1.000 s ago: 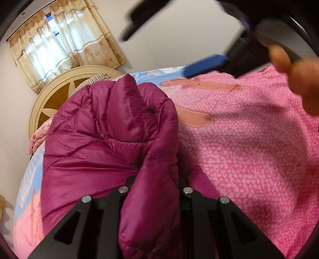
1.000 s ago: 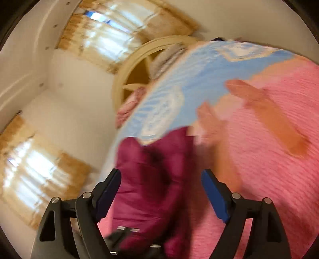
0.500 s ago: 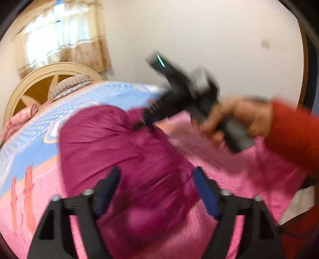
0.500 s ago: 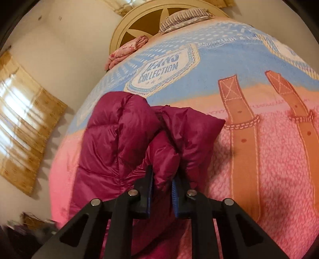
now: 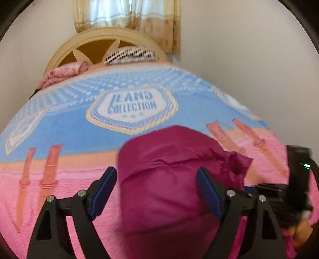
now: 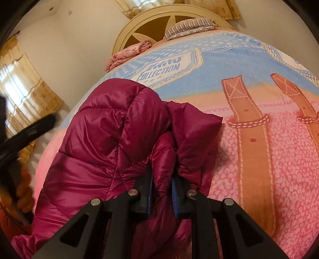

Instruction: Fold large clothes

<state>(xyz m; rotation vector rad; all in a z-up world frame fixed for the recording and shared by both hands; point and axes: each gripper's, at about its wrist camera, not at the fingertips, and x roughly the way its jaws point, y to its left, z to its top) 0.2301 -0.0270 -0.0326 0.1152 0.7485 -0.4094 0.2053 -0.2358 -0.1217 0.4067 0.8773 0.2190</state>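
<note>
My right gripper [image 6: 161, 185] is clamped on a fold of the magenta quilted puffer jacket [image 6: 111, 143]; its blue pads are pressed together on the shiny fabric at lower centre of the right wrist view, having just closed. The jacket is bunched in a puffy heap on the bed, filling centre and lower left of that frame. It lies on the pink part of the blue-and-pink bedspread [image 6: 283, 159], left of the printed brown strap pattern.

My left gripper [image 5: 157, 191] is spread wide, jaws just opened. The jacket [image 5: 169, 179] bulges up between the blue pads in the lower centre of the left wrist view, but they don't squeeze it. That frame is slightly blurred. The right gripper body [image 5: 295, 185] shows dark at its right edge, green light on.

Upper centre of both views: cream round headboard [image 5: 59, 53], striped pillow [image 5: 131, 54], pink floral folded cloth [image 5: 63, 72]. Beige curtain [image 5: 127, 14] at top. "COLLECTION" badge [image 5: 132, 109] printed on the blue part, above the jacket.
</note>
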